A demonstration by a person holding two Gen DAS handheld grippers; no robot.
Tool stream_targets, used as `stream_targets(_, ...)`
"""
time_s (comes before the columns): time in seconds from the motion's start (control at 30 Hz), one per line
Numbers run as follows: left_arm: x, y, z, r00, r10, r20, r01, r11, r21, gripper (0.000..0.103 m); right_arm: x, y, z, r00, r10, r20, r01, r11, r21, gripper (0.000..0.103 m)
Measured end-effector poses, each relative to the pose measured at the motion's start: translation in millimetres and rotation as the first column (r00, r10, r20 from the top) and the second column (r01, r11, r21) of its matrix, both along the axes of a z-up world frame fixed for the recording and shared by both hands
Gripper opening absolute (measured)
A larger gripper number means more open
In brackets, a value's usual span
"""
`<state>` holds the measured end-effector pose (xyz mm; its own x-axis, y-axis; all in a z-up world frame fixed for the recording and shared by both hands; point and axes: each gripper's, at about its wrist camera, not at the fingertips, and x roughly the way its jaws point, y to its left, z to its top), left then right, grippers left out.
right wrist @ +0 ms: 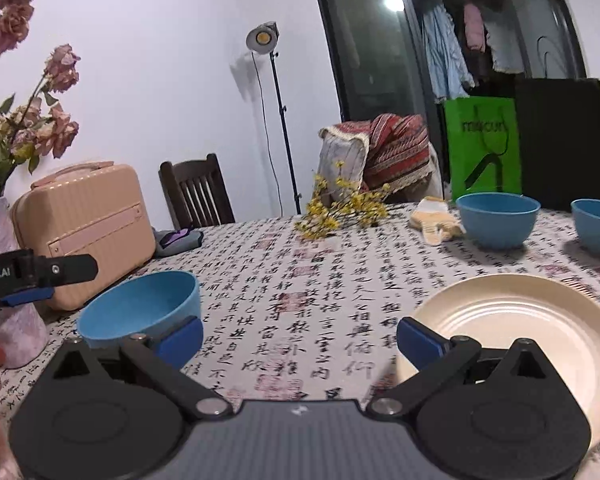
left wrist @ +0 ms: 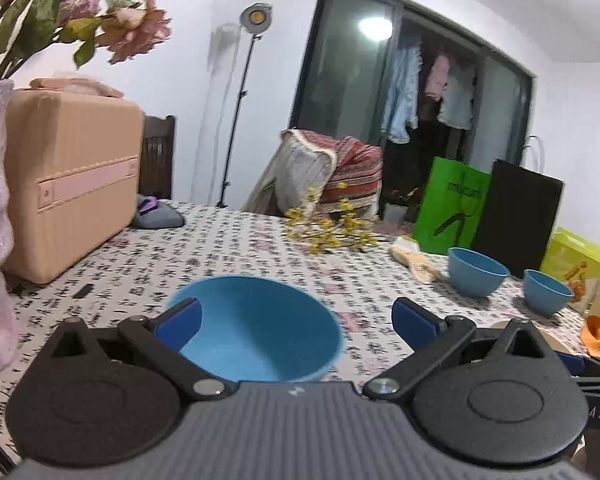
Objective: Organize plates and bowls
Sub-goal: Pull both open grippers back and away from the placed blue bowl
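Hovering over the calligraphy tablecloth (right wrist: pixel 300 264), we've got both claws released wide, nothing gripped. Our left gripper (left wrist: pixel 296 318) frames the near blue bowl (left wrist: pixel 260 332), pads clear of its rim. Our right gripper (right wrist: pixel 300 338) sits between that bowl (right wrist: pixel 140 306) and the cream plate (right wrist: pixel 520 332). Two more blue bowls (right wrist: pixel 498 220) wait by the green bag (right wrist: pixel 482 144).
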<state>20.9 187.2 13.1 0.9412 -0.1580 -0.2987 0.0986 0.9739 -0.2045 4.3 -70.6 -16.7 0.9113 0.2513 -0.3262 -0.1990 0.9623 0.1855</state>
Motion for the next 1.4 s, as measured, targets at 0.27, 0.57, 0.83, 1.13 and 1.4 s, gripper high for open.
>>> stream_targets(0.27, -28, -21, -15, 0.995, -0.03, 0.099, 0.026, 0.999, 0.042, 0.103, -34, -32, -9, 0.999, -0.014, 0.033, 0.013, 1.0, 0.018, 0.103)
stream_targets(0.57, -49, -35, -31, 0.992, -0.049, 0.114, 0.044, 0.998, 0.046, 0.103, -58, -52, -26, 0.999, -0.022, 0.023, 0.022, 1.0, -0.016, 0.103)
stream_targets(0.83, -51, -50, -37, 0.993, -0.076, 0.09, 0.071, 0.996, 0.062, 0.103, -76, -64, -34, 0.995, -0.081, 0.05, 0.084, 0.994, -0.064, 0.103)
stream_targets(1.13, -52, -67, -36, 0.99, -0.101, 0.103, 0.094, 0.993, 0.069, 0.103, -88, -82, -37, 0.989, -0.124, 0.074, 0.127, 0.991, -0.031, 0.103)
stream_targets(1.4, -55, -71, -33, 0.986, -0.11, 0.125, 0.101, 0.992, 0.074, 0.103, -92, -92, -37, 0.976, -0.189, 0.107, 0.192, 0.981, -0.011, 0.103)
